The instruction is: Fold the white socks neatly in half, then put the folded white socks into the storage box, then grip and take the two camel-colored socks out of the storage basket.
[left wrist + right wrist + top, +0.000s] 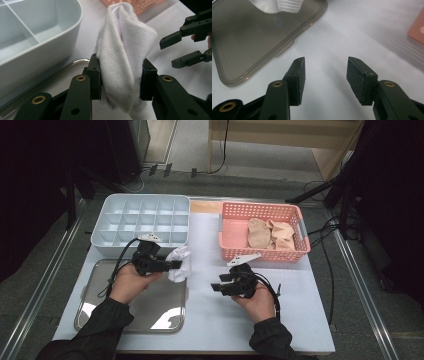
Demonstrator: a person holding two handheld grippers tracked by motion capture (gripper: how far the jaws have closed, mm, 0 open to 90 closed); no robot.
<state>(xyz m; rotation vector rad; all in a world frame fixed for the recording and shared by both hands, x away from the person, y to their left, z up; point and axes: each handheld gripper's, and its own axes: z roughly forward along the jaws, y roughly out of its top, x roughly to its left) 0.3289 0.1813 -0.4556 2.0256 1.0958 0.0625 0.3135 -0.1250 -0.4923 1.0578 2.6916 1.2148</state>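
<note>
My left gripper (176, 265) is shut on a white sock (179, 263), held just above the right edge of the metal tray (100, 312). In the left gripper view the ribbed white sock (123, 57) bulges up between the two black pads (95, 80). My right gripper (216, 284) is open over the white table, pointing left toward the sock, with nothing between its jaws. In the right gripper view its gripper (325, 72) hovers over bare table beside the tray's corner (249, 47), with the sock's cuff (287, 5) hanging at the top.
A white divided organizer box (140, 222) stands behind the tray. A pink basket (235, 227) at the back right holds beige socks (270, 234). Black stands and cables flank the table on both sides.
</note>
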